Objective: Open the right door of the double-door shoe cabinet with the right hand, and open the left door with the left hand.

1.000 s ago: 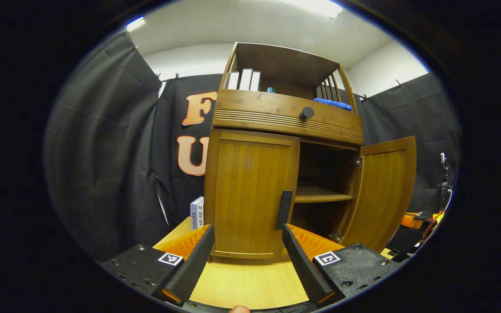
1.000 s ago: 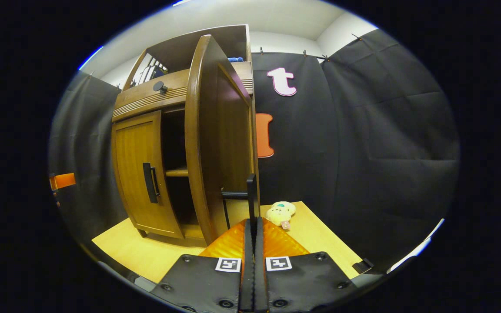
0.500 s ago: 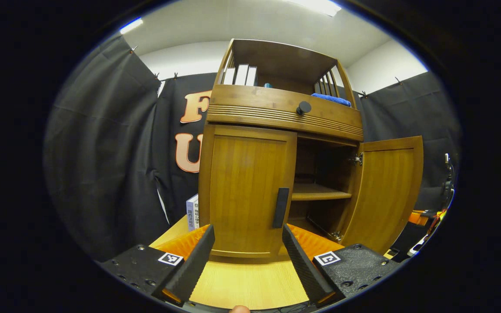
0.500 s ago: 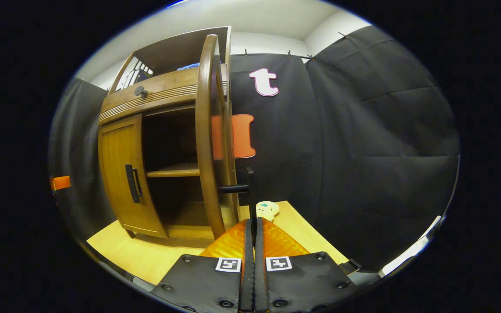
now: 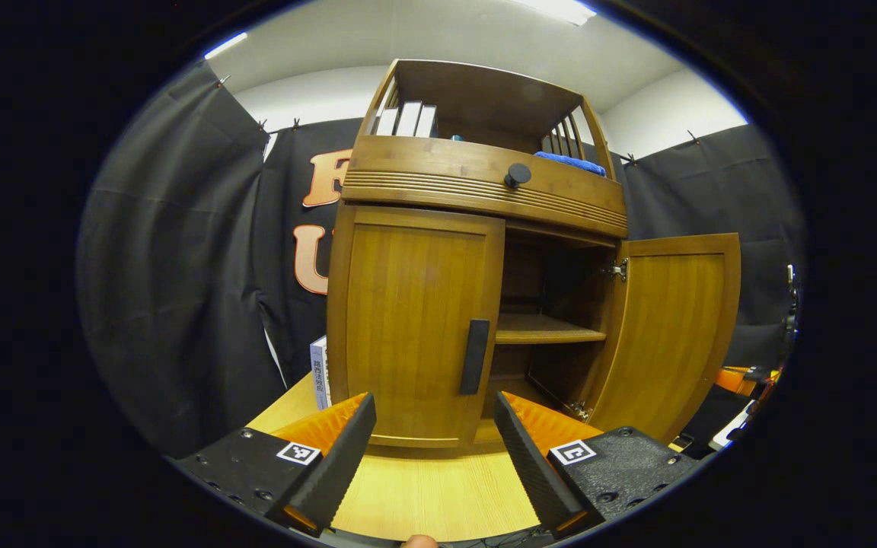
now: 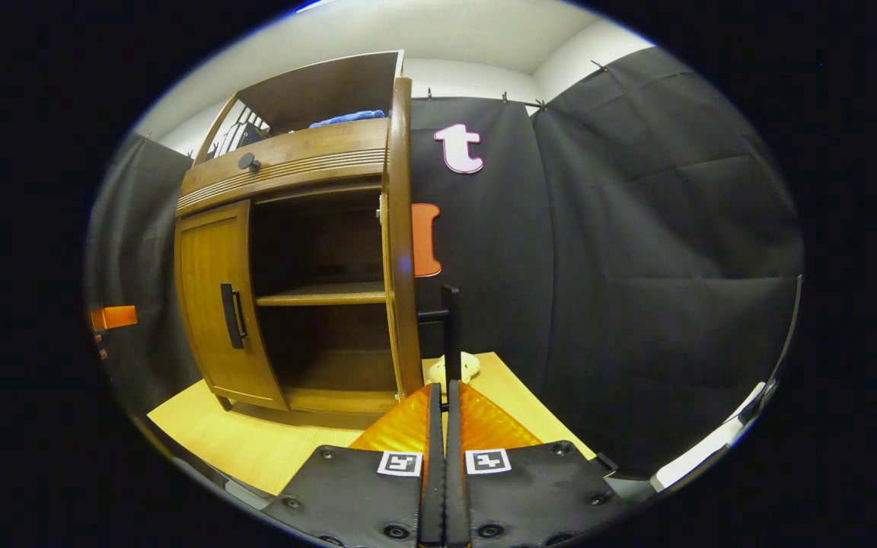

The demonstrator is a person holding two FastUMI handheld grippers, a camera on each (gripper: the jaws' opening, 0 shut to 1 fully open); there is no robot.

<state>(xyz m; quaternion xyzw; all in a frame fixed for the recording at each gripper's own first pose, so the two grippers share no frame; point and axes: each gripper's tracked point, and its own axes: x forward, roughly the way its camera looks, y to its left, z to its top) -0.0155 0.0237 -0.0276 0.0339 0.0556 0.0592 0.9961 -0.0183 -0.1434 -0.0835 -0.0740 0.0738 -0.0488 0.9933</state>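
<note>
While the shoe cabinet stands on the table, we see its right door swung wide and its left door closed. Behind the open door sit one bare shelf and an empty floor. Up top are pale books and a blue cloth. Our left claw gapes before the left door, gripping nothing. Our right claw is pinched together just below the right door's handle; whether it grips the handle we cannot tell.
</note>
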